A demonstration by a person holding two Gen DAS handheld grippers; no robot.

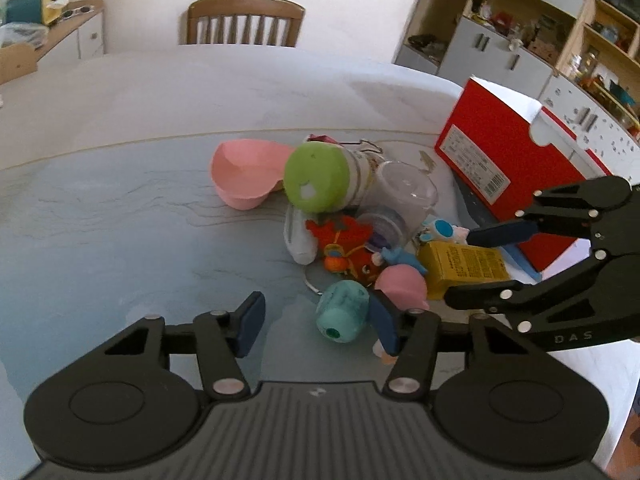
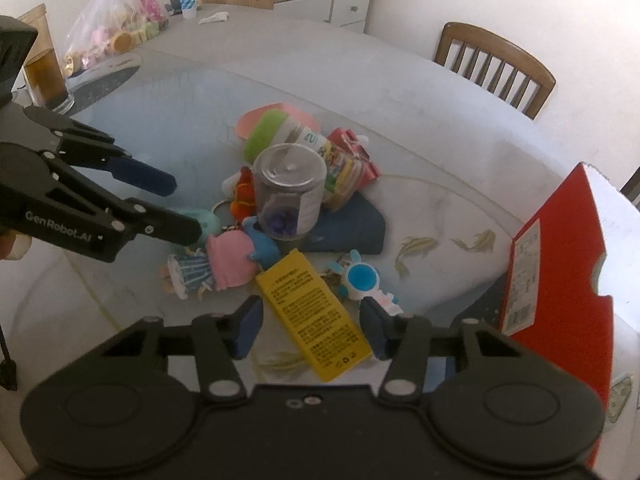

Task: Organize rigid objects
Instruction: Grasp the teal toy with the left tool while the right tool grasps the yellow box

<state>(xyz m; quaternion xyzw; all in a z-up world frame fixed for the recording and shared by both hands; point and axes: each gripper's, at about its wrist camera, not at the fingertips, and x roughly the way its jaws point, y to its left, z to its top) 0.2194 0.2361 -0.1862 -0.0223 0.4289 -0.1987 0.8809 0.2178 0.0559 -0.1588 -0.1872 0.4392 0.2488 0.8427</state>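
- The red box [image 1: 500,152] stands on the tabletop [image 1: 120,220], the largest thing here; the toy pile lies just beside it.
- In the pile: a green-lidded jar [image 1: 316,178] on its side against a pink scoop [image 1: 244,176], a clear canister [image 2: 290,196], a flat yellow box [image 2: 316,316], a teal cylinder [image 1: 342,314].
- The left gripper [image 1: 320,324] has its jaws parted around the teal cylinder; I cannot tell whether the pads press it.
- The right gripper [image 2: 310,330] jaws straddle the yellow box, unclenched.
- Only the right wrist view shows a dark blue slab [image 2: 352,228] under the canister and a bag of toys [image 2: 116,24] far from the red box.
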